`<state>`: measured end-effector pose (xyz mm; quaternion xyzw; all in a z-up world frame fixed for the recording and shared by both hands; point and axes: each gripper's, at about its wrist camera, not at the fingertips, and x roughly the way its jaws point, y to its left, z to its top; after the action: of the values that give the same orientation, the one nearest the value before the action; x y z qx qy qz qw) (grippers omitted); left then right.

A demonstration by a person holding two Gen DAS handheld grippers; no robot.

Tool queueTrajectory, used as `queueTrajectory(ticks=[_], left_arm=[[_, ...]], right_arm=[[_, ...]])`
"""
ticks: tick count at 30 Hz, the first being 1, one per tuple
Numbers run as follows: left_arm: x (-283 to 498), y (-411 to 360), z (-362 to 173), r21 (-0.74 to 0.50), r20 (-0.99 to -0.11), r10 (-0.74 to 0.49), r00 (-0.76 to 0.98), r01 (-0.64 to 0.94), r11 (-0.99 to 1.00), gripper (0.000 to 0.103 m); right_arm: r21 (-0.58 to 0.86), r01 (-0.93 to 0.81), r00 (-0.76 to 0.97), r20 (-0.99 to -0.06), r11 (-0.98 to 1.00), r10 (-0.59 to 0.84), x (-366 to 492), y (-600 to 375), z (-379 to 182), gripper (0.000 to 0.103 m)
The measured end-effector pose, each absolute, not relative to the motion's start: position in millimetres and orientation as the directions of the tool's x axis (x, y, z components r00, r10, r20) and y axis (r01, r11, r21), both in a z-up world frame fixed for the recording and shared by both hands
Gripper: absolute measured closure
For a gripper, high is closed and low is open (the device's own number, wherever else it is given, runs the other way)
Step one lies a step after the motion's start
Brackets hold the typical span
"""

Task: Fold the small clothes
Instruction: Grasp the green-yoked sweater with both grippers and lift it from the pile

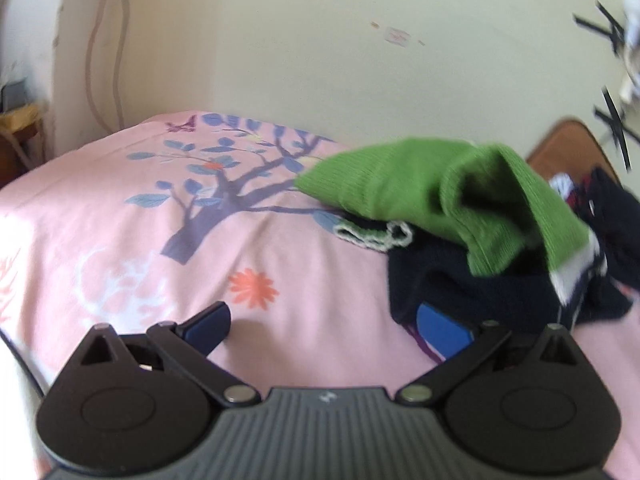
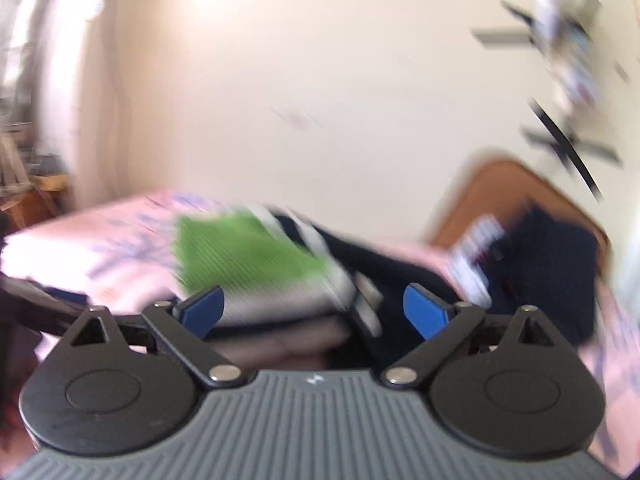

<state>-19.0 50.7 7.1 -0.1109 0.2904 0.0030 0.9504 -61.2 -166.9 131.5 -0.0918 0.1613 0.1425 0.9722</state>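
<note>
Left tool [image 1: 326,326] spread, green garment [image 1: 432,200] over navy clothes [image 1: 480,292]

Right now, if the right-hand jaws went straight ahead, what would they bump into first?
Most likely the green and navy garment lying on the pink bedsheet, directly between the open right gripper; blur makes depth uncertain.

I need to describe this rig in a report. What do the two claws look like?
Both look identical: the left claw and right claw have blue finger pads, black linkage arms with silver pivot pins, round black hubs, and a ribbed grey body bearing a small white logo. No cables visible.
</note>
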Motion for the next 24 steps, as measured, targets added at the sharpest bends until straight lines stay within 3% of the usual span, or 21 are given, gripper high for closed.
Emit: queueTrajectory(ticks=[6, 8, 9, 10, 17, 24], left_arm=[[-21.5, 66.3, 7.4, -0.282, -0.531, -0.066, 0.845, -0.103, 0.954, 0.000], [-22.2, 65.5, 7.4, -0.279, -0.531, -0.066, 0.845, -0.100, 0.955, 0.000], [-21.9, 65.5, 7.4, -0.279, -0.531, -0.068, 0.845, -0.098, 0.955, 0.000], [-22.0, 65.2, 6.9, -0.277, -0.532, -0.070, 0.844, -0.096, 0.956, 0.000], [-17.7, 56.5, 6.0, -0.238, -0.548, -0.080, 0.833, -0.064, 0.969, 0.000], [-12.4, 40.1, 6.7, -0.142, -0.580, -0.096, 0.809, 0.015, 0.990, 0.000]], right_arm=[[-0.292, -0.407, 0.861, -0.437, 0.865, 0.258, -9.0, -101.5, 113.4, 0.007], [-0.315, -0.388, 0.863, -0.453, 0.866, 0.221, 6.6, -103.3, 105.6, 0.039], [-0.304, -0.375, 0.863, -0.459, 0.876, 0.210, 8.5, -110.6, 108.5, 0.071], [-0.262, -0.351, 0.866, -0.456, 0.899, 0.205, 10.0, -125.1, 113.3, 0.087], [-0.104, -0.030, 0.929, -0.371, 0.994, -0.011, -7.3, -244.8, 138.8, 0.090], [-0.105, 0.149, 0.911, -0.371, 0.983, -0.177, -29.5, -293.6, 116.6, 0.090]])
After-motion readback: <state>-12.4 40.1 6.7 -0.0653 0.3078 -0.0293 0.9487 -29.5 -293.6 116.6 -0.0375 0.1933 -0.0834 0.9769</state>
